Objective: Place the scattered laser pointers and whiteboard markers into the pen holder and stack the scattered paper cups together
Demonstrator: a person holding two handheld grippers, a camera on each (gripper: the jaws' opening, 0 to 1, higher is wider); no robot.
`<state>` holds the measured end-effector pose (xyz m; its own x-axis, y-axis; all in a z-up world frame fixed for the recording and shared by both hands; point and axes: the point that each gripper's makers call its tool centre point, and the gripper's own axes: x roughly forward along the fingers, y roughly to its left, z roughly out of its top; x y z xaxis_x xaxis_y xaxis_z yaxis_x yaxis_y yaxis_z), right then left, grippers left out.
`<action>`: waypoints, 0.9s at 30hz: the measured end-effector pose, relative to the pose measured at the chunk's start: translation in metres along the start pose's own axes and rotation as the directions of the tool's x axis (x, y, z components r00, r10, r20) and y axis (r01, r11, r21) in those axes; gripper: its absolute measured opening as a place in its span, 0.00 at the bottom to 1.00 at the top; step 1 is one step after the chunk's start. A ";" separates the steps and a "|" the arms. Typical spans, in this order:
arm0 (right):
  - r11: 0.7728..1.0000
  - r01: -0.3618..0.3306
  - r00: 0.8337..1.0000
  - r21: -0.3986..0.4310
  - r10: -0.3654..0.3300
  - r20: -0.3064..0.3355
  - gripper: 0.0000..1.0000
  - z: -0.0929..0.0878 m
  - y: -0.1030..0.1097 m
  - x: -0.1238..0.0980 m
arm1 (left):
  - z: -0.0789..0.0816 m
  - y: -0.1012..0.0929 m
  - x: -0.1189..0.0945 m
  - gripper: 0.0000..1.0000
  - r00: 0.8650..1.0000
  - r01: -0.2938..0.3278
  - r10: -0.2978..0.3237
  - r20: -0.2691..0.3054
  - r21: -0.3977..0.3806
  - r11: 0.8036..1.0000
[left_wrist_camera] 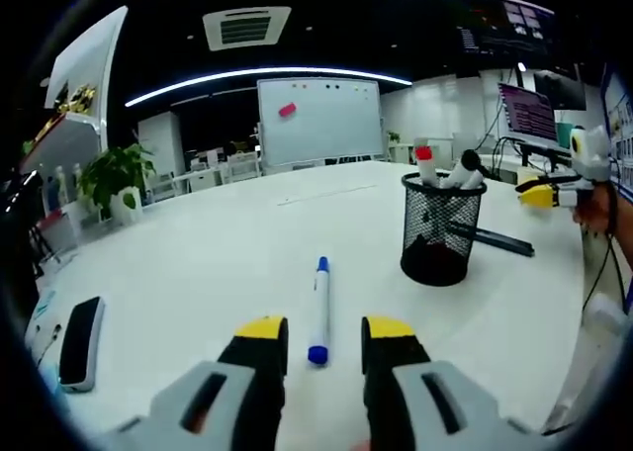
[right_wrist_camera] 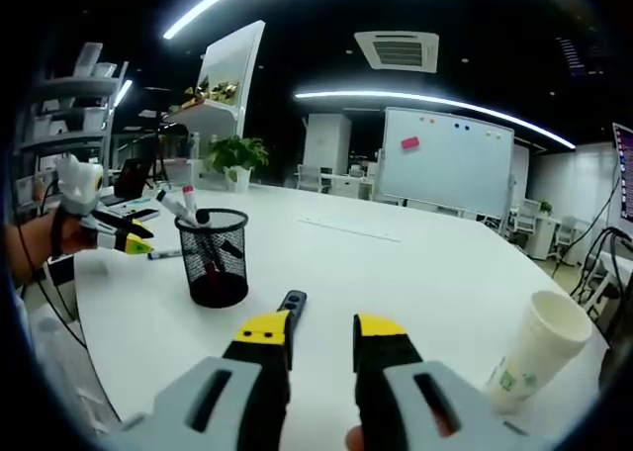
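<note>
Office space with ceiling strip lights and a wall whiteboard (left_wrist_camera: 318, 120) frames a broad white table (left_wrist_camera: 198, 263) where the tidy-up is under way. Out on the table stands a black wire-mesh pen holder (left_wrist_camera: 440, 228), already stocked with several markers and pointers. A stack of white paper cups (right_wrist_camera: 534, 352) sits near the table's edge in the right gripper view; thin-walled and light, it would likely crush under a hard squeeze. A black laser pointer (right_wrist_camera: 291, 303) lies just ahead of the right gripper (right_wrist_camera: 319, 329), whose yellow-tipped jaws stand apart and empty. A white whiteboard marker with blue caps (left_wrist_camera: 319, 311) lies lengthwise between the spread jaws of the left gripper (left_wrist_camera: 323, 330), not yet pinched; rigid, smooth and light, it is probably best taken across mid-barrel so it does not roll or pivot. A black-and-white whiteboard eraser (left_wrist_camera: 79, 342) rests near the table's edge. No brand or lettering can be read; the cups' green print is too small.
</note>
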<state>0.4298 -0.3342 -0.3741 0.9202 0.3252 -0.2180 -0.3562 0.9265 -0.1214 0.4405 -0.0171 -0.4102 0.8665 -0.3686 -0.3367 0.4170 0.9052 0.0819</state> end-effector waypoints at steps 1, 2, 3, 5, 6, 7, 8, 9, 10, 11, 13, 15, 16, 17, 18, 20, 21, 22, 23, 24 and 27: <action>1.000 0.000 1.000 -0.002 0.000 -0.001 0.24 0.000 0.000 0.000 | -0.001 0.000 0.001 0.31 1.000 0.000 0.000 -0.002 -0.001 1.000; 1.000 0.000 1.000 -0.003 0.000 -0.001 0.24 0.000 0.000 -0.001 | -0.002 0.000 0.001 0.31 1.000 0.001 -0.001 -0.004 -0.003 1.000; 1.000 0.000 1.000 -0.003 0.000 -0.001 0.24 0.000 0.001 -0.001 | -0.002 -0.001 0.001 0.31 1.000 0.002 -0.002 -0.003 -0.008 1.000; 1.000 0.000 1.000 -0.004 0.000 -0.002 0.24 0.000 0.001 -0.001 | -0.001 -0.001 0.001 0.31 1.000 0.006 -0.006 0.000 -0.025 1.000; 1.000 0.000 1.000 -0.004 0.000 -0.002 0.24 0.000 0.001 -0.001 | -0.002 -0.001 0.001 0.31 1.000 0.007 -0.007 -0.002 -0.028 1.000; 1.000 -0.001 1.000 -0.004 0.001 -0.003 0.24 0.000 0.001 -0.001 | -0.002 -0.001 0.001 0.31 1.000 0.006 -0.006 -0.003 -0.028 1.000; 1.000 0.000 1.000 -0.003 0.000 -0.002 0.24 0.000 0.001 -0.001 | -0.002 -0.001 0.001 0.31 1.000 0.006 -0.006 -0.003 -0.027 1.000; 1.000 0.000 1.000 -0.003 0.000 -0.002 0.24 0.000 0.001 -0.001 | -0.002 -0.001 0.001 0.31 1.000 0.007 -0.007 -0.003 -0.028 1.000; 1.000 0.000 1.000 -0.003 0.000 -0.004 0.24 0.000 0.001 -0.001 | -0.003 -0.001 0.001 0.31 1.000 0.008 -0.008 -0.004 -0.027 1.000; 1.000 0.000 1.000 -0.004 0.000 -0.004 0.24 0.000 0.001 -0.001 | -0.003 0.000 0.001 0.31 1.000 0.007 -0.007 -0.006 -0.025 1.000; 1.000 -0.001 1.000 -0.006 0.001 -0.004 0.24 0.000 0.002 -0.001 | -0.005 0.000 0.002 0.31 1.000 0.006 -0.006 -0.009 -0.024 1.000; 1.000 0.000 1.000 -0.007 0.000 -0.006 0.24 0.000 0.002 -0.001 | -0.006 0.001 0.002 0.31 1.000 0.006 -0.006 -0.012 -0.026 1.000; 1.000 0.000 1.000 -0.007 0.000 -0.007 0.24 -0.001 0.002 -0.001 | -0.006 0.001 0.002 0.31 1.000 0.007 -0.008 -0.012 -0.031 1.000; 1.000 0.000 1.000 -0.008 0.000 -0.008 0.24 -0.001 0.002 -0.001 | -0.007 0.001 0.002 0.31 1.000 0.009 -0.009 -0.013 -0.034 0.999; 1.000 -0.001 1.000 -0.008 0.000 -0.010 0.24 -0.002 0.002 -0.001 | -0.007 0.000 0.002 0.31 1.000 0.008 -0.009 -0.015 -0.032 0.999; 1.000 0.001 1.000 -0.010 -0.001 -0.009 0.24 -0.002 0.002 -0.001 | -0.009 0.002 0.003 0.31 1.000 0.002 -0.002 -0.023 -0.031 1.000; 1.000 0.001 1.000 -0.009 -0.001 -0.009 0.24 -0.001 0.001 -0.001 | -0.009 0.002 0.003 0.31 1.000 -0.001 0.000 -0.027 -0.027 1.000; 1.000 0.002 1.000 -0.008 -0.002 -0.008 0.24 -0.001 0.001 -0.001 | -0.010 0.001 0.003 0.31 0.999 -0.003 0.002 -0.032 -0.024 1.000; 1.000 0.003 1.000 -0.009 -0.003 -0.008 0.24 -0.001 0.000 -0.001 | -0.010 0.001 0.003 0.31 0.999 -0.004 0.003 -0.036 -0.022 1.000; 1.000 0.003 1.000 -0.010 -0.003 -0.008 0.24 -0.001 0.000 -0.002 | -0.011 0.001 0.003 0.31 0.999 -0.003 0.002 -0.040 -0.024 1.000; 1.000 0.004 1.000 -0.010 -0.004 -0.008 0.24 0.000 0.000 -0.002 | -0.012 0.000 0.004 0.31 0.999 0.000 -0.001 -0.047 -0.034 0.999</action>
<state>0.4279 -0.3354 -0.3740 0.9205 0.3196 -0.2247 -0.3538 0.9259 -0.1325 0.4407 -0.0159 -0.4231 0.8522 -0.3595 -0.3801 0.4071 0.9120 0.0501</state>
